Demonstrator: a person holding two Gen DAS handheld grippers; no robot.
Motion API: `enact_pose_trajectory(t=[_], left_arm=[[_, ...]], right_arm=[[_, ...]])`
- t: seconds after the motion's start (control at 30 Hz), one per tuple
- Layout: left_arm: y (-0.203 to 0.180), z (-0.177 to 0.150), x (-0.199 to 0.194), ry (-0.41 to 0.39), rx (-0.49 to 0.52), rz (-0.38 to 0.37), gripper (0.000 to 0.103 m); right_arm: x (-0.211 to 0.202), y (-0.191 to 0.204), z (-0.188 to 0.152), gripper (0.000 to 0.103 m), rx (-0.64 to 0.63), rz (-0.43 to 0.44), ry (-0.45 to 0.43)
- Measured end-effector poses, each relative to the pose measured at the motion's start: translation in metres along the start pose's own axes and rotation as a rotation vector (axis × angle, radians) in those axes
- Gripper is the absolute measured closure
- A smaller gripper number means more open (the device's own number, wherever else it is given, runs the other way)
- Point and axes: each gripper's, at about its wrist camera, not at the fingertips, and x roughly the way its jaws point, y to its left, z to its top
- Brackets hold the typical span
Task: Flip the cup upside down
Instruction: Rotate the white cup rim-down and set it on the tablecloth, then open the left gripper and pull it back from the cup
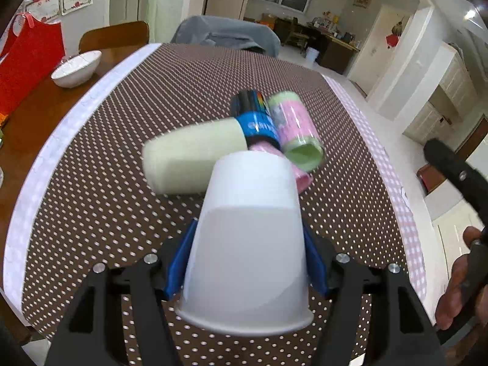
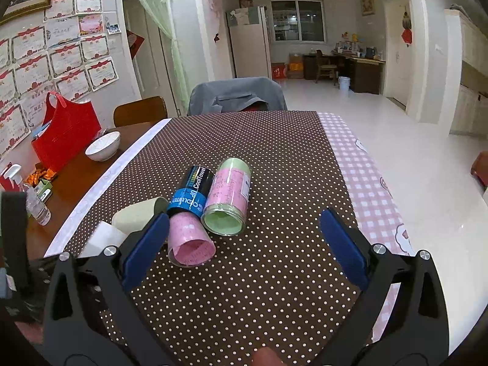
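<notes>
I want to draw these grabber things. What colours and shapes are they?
Both look alike. The left gripper and the right gripper have black frames with long cut-out slots, shiny round silver bolts, and two fingers with flat blue pads. No cables or writing show. A bare hand shows, with no sleeve visible.

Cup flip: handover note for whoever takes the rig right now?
Left gripper: shut on the white cup, blue pads on both sides, rim toward the camera, base pointing away.
Right gripper: open, empty, above the dotted tablecloth.
Nearby: three lying bottles clustered ahead, pale green, blue-banded CoolTowel, pink-and-green.
Done: cup gripped.
Left: whether it is off the cloth cannot be told; turn it rim-down, set it on a bare patch, release.
</notes>
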Motion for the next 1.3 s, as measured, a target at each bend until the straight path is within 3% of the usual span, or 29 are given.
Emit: enact_pose_trajectory(t=[0.3, 0.53, 0.9, 0.97, 1.3], left_arm=[[-0.011, -0.017, 0.033, 0.061, -0.017, 0.013, 0.039], [-0.019, -0.026, 0.049, 0.093, -0.059, 0.084, 0.035], [-0.005, -0.038, 0.014, 0.01, -0.121, 0.139, 0.034], [-0.001, -0.04, 0.004, -0.002, -0.102, 0.154, 0.024], [0.021, -0.028, -0.035, -0.1, 0.074, 0.123, 0.023]], right_arm=[[0.005, -0.014, -0.008, 0.006, 0.025, 0.023, 0.022], [0.027, -0.024, -0.011, 0.006, 0.024, 0.093, 0.08], [0.048, 0.002, -0.002, 0.006, -0.061, 0.182, 0.152], [0.045, 0.009, -0.005, 0.006, -0.055, 0.181, 0.152], [0.017, 0.04, -0.02, 0.006, 0.017, 0.044, 0.116]])
